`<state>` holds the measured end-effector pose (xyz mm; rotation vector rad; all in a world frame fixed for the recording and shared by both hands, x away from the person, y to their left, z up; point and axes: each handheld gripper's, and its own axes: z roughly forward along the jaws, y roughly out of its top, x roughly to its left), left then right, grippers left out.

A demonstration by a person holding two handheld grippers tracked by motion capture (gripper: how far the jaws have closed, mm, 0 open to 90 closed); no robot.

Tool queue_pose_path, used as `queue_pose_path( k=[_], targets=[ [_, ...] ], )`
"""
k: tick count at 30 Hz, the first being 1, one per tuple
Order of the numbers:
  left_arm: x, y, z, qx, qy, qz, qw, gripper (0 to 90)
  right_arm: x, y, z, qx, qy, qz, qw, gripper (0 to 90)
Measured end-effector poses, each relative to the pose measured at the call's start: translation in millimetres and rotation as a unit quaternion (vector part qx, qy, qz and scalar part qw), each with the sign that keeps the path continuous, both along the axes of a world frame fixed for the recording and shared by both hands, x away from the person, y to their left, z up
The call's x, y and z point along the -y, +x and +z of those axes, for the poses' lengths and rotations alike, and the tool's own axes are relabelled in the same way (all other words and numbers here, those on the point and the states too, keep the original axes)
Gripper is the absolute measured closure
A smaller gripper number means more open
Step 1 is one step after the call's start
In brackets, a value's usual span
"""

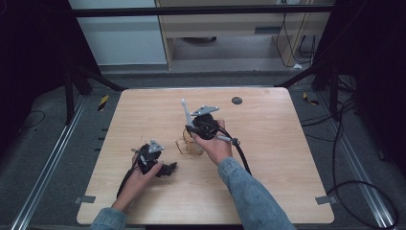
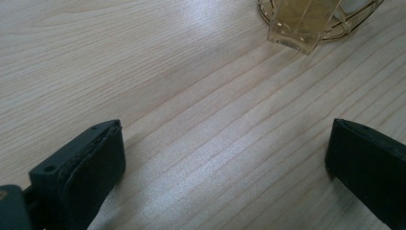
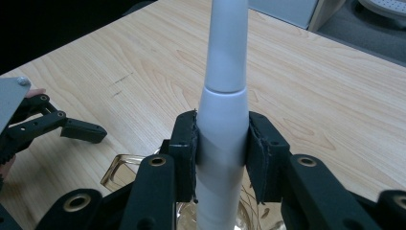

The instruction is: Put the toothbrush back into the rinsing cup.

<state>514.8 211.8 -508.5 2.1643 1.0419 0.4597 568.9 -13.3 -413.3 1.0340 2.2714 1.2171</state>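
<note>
- My right claw (image 3: pixel 221 160) is clamped on a white, tapering handle (image 3: pixel 222 120), something like an electric toothbrush body, pads pressing on both of its sides. In the high view the handle (image 1: pixel 186 113) stands nearly upright, leaning a little toward the table's far-left corner.
- Just beneath that grip sits a gold wire holder (image 3: pixel 122 168) with a clear amber piece in it, near the middle of the table (image 1: pixel 268 143). The handle's lower end runs down into or just above the holder; I cannot tell whether it touches bottom.
- My left claw (image 1: pixel 168 168) rests low on the table toward the near-left corner, jaws spread wide with nothing between them, aimed at the holder (image 2: pixel 311 21).
- My judgement: the grip is secure and the handle is at the holder, either being seated or drawn out. Letting go or lifting clear remains.
</note>
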Motion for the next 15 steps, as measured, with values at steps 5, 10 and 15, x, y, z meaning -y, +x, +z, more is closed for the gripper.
queue_pose_path(
  k=[5,10,15],
  targets=[
    [0.0,0.0,-0.1,0.0,-0.001,0.0,1.0,0.0,-2.5,2.3,0.1,0.0,-0.005,0.002,1.0,66.6],
    [0.0,0.0,0.0,0.0,0.0,0.0,1.0,0.0,-5.4,3.5,0.1,0.0,-0.008,0.003,1.0,66.6],
    [0.0,0.0,-0.1,0.0,-0.001,0.0,1.0,0.0,-7.2,3.9,0.1,-0.001,-0.011,0.004,0.9999,66.5]
  ],
)
